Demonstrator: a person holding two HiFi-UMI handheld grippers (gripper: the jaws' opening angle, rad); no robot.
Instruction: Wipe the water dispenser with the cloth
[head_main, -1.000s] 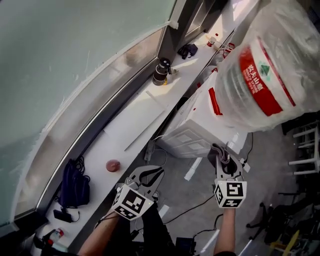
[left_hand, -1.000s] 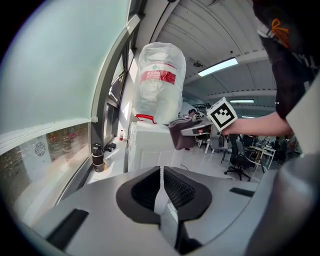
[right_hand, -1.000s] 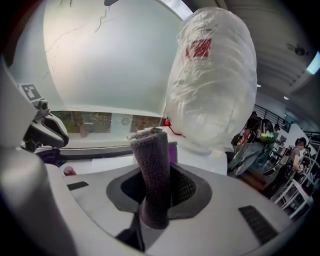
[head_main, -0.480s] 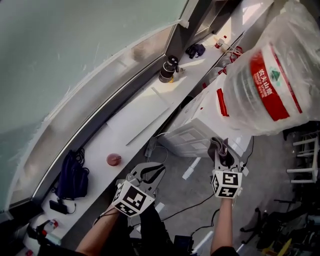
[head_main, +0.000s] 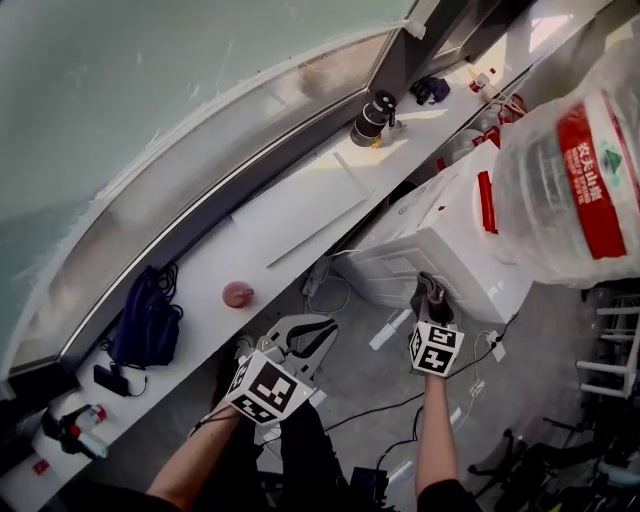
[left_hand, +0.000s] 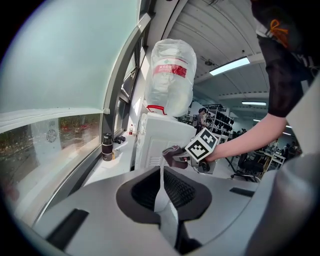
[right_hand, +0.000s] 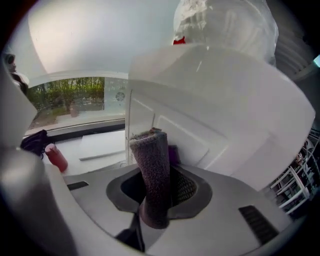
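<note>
The white water dispenser (head_main: 430, 245) stands beside the window ledge with a big clear bottle (head_main: 580, 180) with a red label on top. My right gripper (head_main: 431, 296) is shut on a rolled dark grey cloth (head_main: 430, 290), which is against the dispenser's lower panel. In the right gripper view the cloth (right_hand: 154, 175) stands up between the jaws, right in front of the dispenser (right_hand: 210, 110). My left gripper (head_main: 306, 330) hangs shut and empty over the floor, left of the dispenser. From the left gripper view, the dispenser (left_hand: 160, 137), bottle (left_hand: 170, 75) and cloth (left_hand: 172, 155) show ahead.
A long white window ledge (head_main: 290, 220) runs along the left, carrying a dark flask (head_main: 372, 118), a small red round thing (head_main: 238, 294), a dark blue bag (head_main: 145, 325) and a red bottle (right_hand: 56, 157). Cables (head_main: 400, 400) lie on the grey floor below the dispenser.
The right gripper with the cloth has shifted a little along the dispenser's lower panel. The head view has swung, so the bottle sits further right. The left gripper stays shut and low.
</note>
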